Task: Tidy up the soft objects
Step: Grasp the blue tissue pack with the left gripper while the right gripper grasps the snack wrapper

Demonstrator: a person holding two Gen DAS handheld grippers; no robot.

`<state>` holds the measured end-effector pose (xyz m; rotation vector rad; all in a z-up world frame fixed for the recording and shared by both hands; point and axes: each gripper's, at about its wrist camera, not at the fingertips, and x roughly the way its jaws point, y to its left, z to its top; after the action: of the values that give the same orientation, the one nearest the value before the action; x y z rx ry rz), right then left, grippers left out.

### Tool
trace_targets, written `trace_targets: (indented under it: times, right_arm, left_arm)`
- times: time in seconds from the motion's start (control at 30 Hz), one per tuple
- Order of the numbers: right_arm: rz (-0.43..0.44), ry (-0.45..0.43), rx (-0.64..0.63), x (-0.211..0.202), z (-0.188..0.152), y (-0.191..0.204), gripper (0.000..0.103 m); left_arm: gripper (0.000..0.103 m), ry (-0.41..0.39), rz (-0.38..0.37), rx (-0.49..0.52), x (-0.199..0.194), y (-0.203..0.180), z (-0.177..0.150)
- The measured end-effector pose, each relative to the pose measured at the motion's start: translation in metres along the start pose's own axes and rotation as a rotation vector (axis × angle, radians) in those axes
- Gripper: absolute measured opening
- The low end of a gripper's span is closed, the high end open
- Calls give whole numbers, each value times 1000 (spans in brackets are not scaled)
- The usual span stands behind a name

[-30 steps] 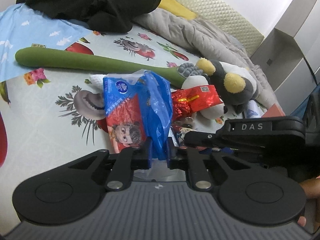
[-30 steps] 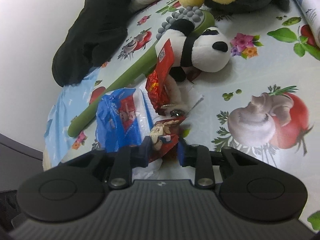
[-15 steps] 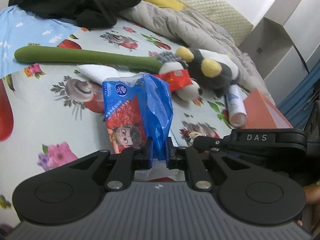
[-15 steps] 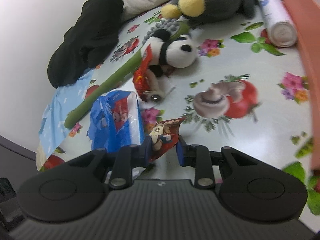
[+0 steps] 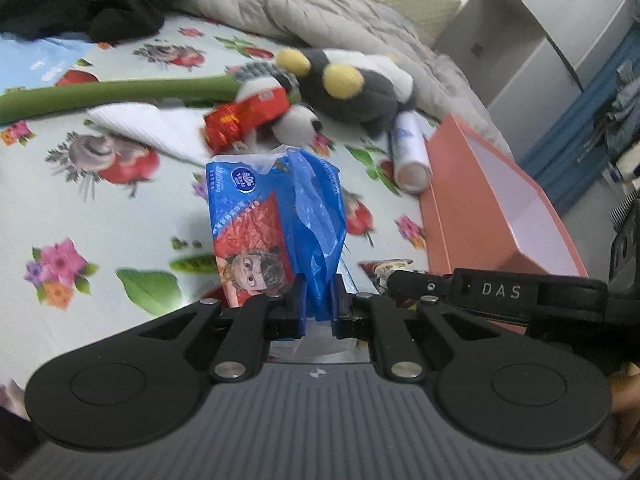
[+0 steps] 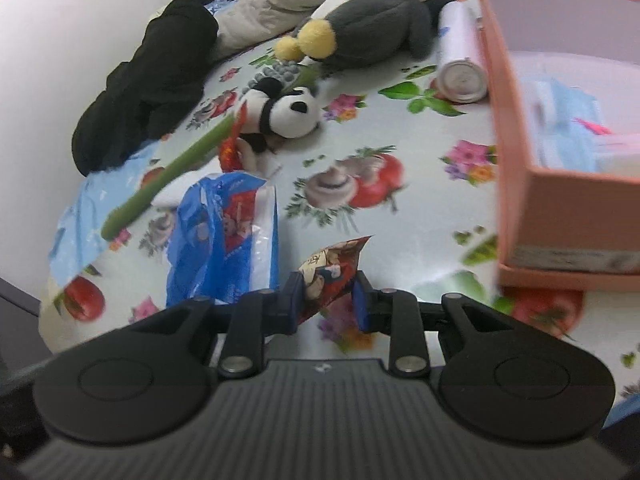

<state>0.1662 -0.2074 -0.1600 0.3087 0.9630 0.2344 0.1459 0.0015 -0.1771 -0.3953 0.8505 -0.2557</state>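
My left gripper (image 5: 318, 312) is shut on a blue and red tissue pack (image 5: 272, 224) and holds it above the flowered cloth; the pack also shows in the right wrist view (image 6: 228, 236). My right gripper (image 6: 326, 300) is shut on a small red snack packet (image 6: 332, 270), which also shows in the left wrist view (image 5: 386, 272). A pink open box (image 6: 560, 184) stands to the right, with blue and white soft items inside; it also shows in the left wrist view (image 5: 500, 200).
On the cloth lie a small panda plush (image 6: 286, 114) with a red wrapper (image 5: 246, 118), a grey and yellow plush (image 5: 344, 88), a long green stem toy (image 5: 112, 94), a white tube (image 6: 460, 60), a white towel (image 5: 148, 128), black clothing (image 6: 152, 80) and a grey quilt (image 5: 340, 12).
Both grippers have pulled back and moved right with their loads, away from the plush toys. The pink box has come into view at the right.
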Motion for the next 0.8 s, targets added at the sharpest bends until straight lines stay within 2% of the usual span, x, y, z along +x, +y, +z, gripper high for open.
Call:
trace_targets:
  times: [0.3,0.33,0.37,0.4,0.43,0.47,0.6,0.7,0.8]
  right_arm:
    - [-62,17,21,-5,-26,-27,27]
    - [-60,12,20,-7,-27,-29,28]
    - [-63,1,12,-9,-29,-29,28]
    - [-71,-15,-9,-12,-29,-27,29]
    - [-72,-27,-35,-15,-30,-26,30]
    - [-70,-39,-67,-18,-30,-23,30]
    - [-46,-72,-185,-21,-29,-9,43]
    - [-35,-77,-285,-16,-29,5,42]
    - [-60,-93,-418,-10,-33,20,42]
  left_arm:
    - [15,83,23,46,7,-9,-13]
    - [17,85,27,47,8,-8,-13]
    - [24,84,21,44,7,-7,-13]
    - [29,82,17,37,6,-6,-12]
    - [41,79,16,25,5,-5,-11]
    - [46,73,17,20,4,-4,-10]
    - [51,54,12,1,0,-3,-3]
    - [52,46,19,-15,1,-2,0]
    - [52,44,22,-29,2,0,2]
